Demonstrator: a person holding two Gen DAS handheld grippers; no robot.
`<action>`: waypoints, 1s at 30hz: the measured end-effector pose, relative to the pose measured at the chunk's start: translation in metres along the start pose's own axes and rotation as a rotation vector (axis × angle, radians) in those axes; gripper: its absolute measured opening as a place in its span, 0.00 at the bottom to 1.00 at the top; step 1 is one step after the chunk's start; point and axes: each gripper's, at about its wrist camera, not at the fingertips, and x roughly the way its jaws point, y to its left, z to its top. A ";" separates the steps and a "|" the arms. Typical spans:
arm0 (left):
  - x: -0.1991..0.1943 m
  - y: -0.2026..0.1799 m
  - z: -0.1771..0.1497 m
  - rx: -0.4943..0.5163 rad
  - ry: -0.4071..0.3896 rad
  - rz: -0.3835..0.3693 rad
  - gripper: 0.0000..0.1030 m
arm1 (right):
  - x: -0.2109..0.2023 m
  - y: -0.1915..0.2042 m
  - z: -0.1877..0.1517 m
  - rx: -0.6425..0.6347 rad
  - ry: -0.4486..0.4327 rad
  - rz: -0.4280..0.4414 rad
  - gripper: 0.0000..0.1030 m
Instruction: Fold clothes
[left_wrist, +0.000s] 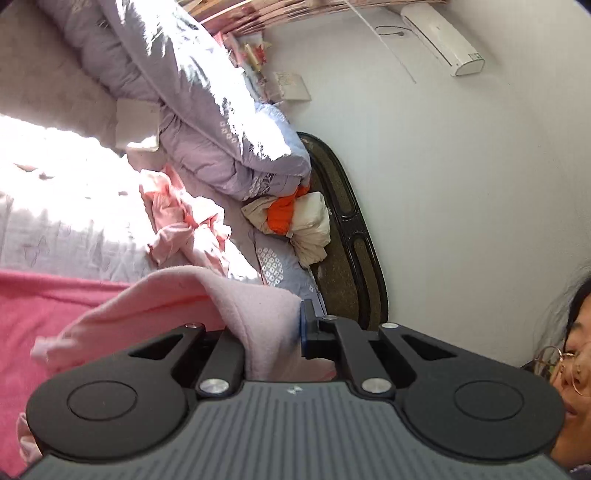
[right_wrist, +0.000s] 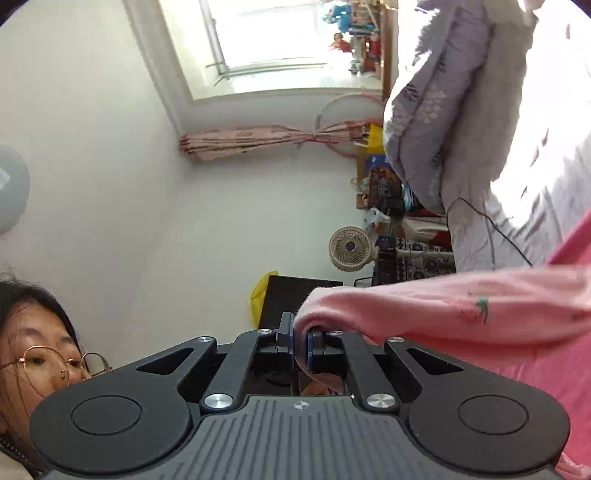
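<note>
Here, two handheld grippers each pinch the same pale pink fleece garment (left_wrist: 229, 295) above a bed (left_wrist: 74, 229). The left gripper (left_wrist: 295, 332) has its jaws narrowed onto a thick bunched edge of the cloth, which then spreads away to the left of that view. The right gripper (right_wrist: 300, 345) has its jaws nearly together on a small fold of the cloth (printed with tiny strawberries), which runs off to the right of its view. So the garment's long axis seems to stretch between the two grips, with neither hand nearer; any coming fold likely turns on that shared span. A darker pink blanket (left_wrist: 55, 314) lies beneath it.

Counted: one held garment, one second crumpled peach garment (left_wrist: 184, 225) farther up the bed, one grey quilt (left_wrist: 207, 122) heaped beyond, one cream-and-orange bundle (left_wrist: 295, 218) by the dark headboard (left_wrist: 354, 251). One person's face shows at each frame's edge.
</note>
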 end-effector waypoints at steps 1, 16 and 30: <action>0.001 -0.012 0.014 0.029 -0.028 -0.001 0.04 | 0.007 0.018 0.019 -0.064 0.002 -0.018 0.08; -0.004 0.003 -0.088 0.110 0.082 0.014 0.10 | -0.016 0.057 -0.045 -0.276 0.282 -0.205 0.09; 0.032 0.195 -0.356 -0.058 0.686 0.437 0.19 | -0.097 -0.175 -0.295 -0.021 0.709 -0.862 0.12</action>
